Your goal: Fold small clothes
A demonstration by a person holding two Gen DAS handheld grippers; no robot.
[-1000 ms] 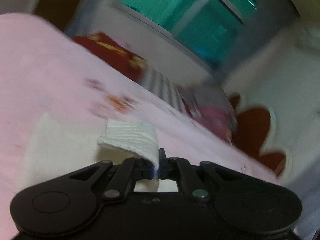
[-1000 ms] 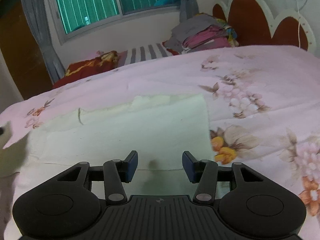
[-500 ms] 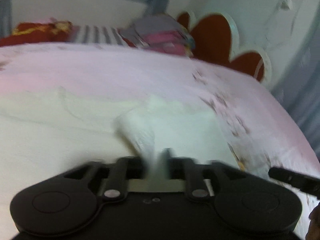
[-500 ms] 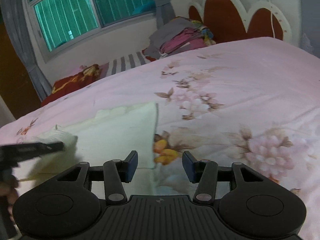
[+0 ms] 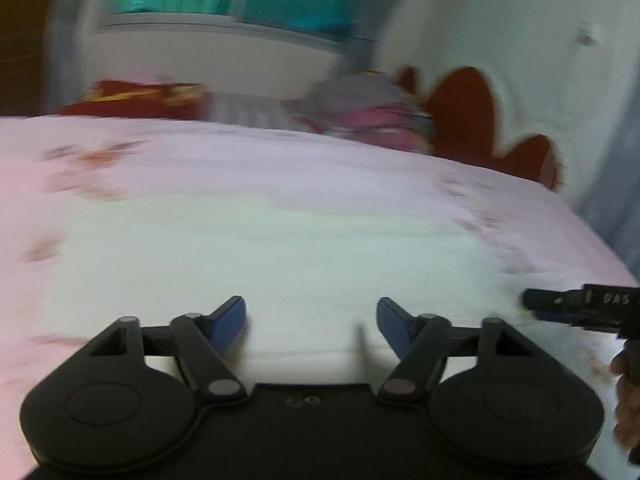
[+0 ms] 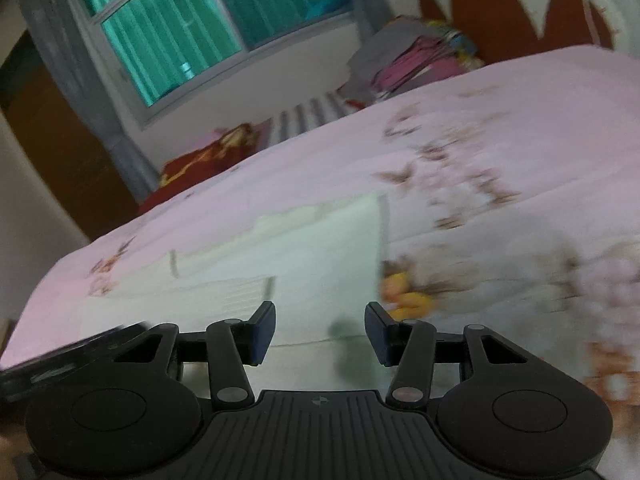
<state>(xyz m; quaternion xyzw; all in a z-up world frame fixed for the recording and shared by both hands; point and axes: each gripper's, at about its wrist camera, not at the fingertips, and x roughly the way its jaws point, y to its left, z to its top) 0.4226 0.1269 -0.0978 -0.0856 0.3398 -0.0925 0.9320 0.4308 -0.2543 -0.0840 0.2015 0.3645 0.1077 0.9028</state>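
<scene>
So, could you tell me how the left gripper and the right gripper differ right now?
The left gripper has its jaws spread wider and opening; the right gripper holds a narrower gap. Both are empty, above the pale garment on the bed.

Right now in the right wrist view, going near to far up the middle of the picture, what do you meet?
Right tongs, open → pale folded garment → pink floral bedsheet → striped pillow → wall under the window → teal-curtained window.
</scene>
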